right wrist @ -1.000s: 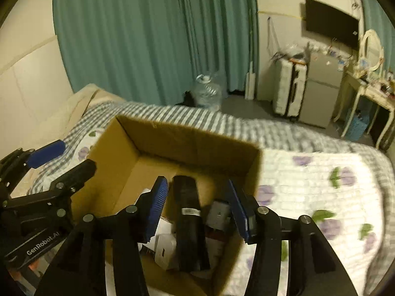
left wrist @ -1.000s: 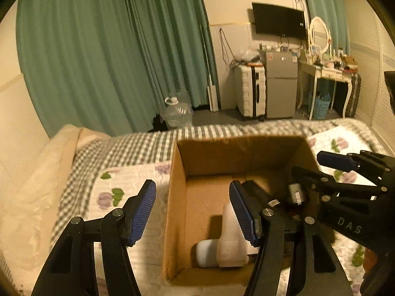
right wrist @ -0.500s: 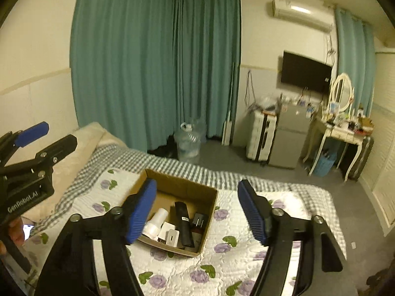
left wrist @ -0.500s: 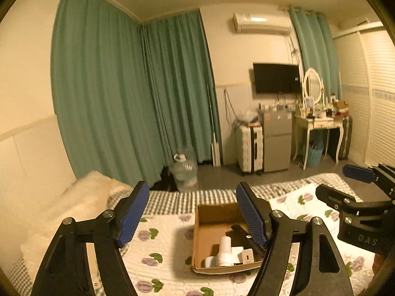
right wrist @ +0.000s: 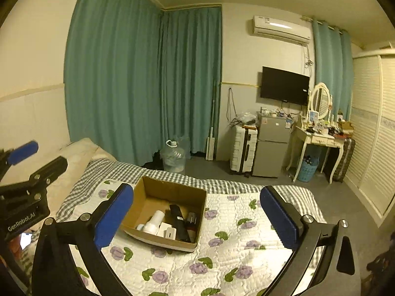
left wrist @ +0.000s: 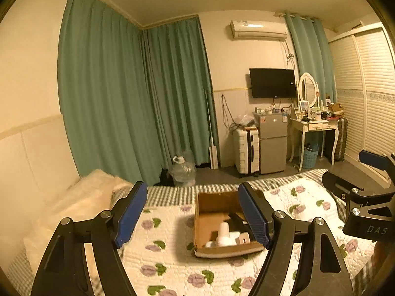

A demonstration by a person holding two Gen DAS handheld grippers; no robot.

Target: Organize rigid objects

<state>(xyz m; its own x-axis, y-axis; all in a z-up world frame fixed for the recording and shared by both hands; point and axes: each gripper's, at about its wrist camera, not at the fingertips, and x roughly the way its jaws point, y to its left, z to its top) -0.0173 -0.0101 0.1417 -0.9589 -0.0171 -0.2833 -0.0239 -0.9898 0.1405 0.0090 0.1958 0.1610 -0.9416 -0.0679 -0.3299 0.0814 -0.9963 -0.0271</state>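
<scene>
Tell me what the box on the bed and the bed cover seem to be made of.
Box: looks like corrugated cardboard, matte brown, with thin raw-edged walls.
Bed cover: seems to be quilted fabric, matte white with a purple flower print and a puckered stitch pattern.

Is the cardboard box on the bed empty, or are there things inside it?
Not empty. The cardboard box holds a white bottle lying on its side, a long black object and a few small white items.

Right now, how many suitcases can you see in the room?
2. A white suitcase stands left of the small fridge; a dark suitcase stands right of the dressing table. Others may be hidden.
</scene>
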